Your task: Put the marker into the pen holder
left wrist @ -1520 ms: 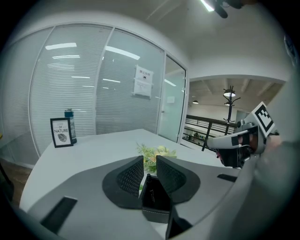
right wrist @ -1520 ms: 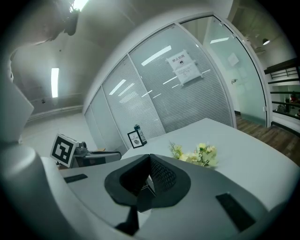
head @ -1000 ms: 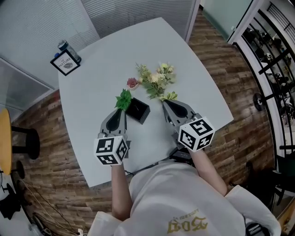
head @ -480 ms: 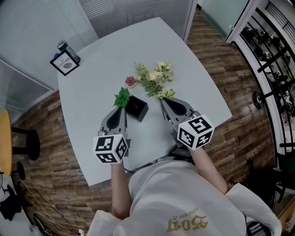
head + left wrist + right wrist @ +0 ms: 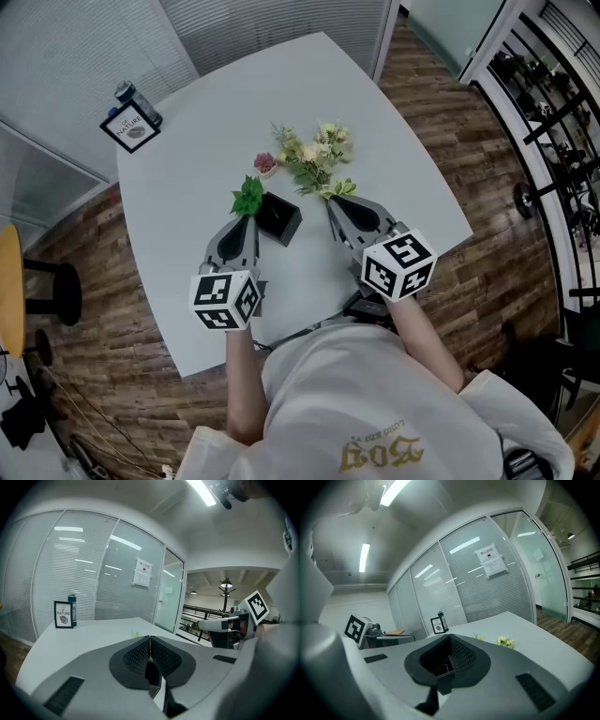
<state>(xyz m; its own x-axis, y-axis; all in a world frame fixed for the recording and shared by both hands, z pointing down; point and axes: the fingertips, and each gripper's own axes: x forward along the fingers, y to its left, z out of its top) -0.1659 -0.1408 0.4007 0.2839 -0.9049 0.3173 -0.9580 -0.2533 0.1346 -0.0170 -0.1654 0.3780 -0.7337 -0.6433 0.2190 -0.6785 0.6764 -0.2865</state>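
Observation:
The black square pen holder [image 5: 279, 217] stands open-topped on the white table [image 5: 187, 187], between my two grippers. No marker shows in any view. My left gripper [image 5: 246, 222] points at the holder's left side, its tips beside a small green plant [image 5: 248, 197]. In the left gripper view the left gripper [image 5: 150, 640] has its ribbed pads pressed together with nothing between them. My right gripper [image 5: 336, 204] lies to the holder's right, tips near the flowers [image 5: 314, 159]. The right gripper [image 5: 449, 640] is also shut and holds nothing.
A framed card [image 5: 130, 127] and a dark bottle [image 5: 126, 93] stand at the table's far left corner. A small pink item [image 5: 266, 165] lies by the flowers. Glass partitions with blinds run behind the table, with wooden floor [image 5: 487, 187] on its right.
Both grippers stay almost where they were, still shut. The scene has drifted slightly up-left in the head view as the head camera moved.

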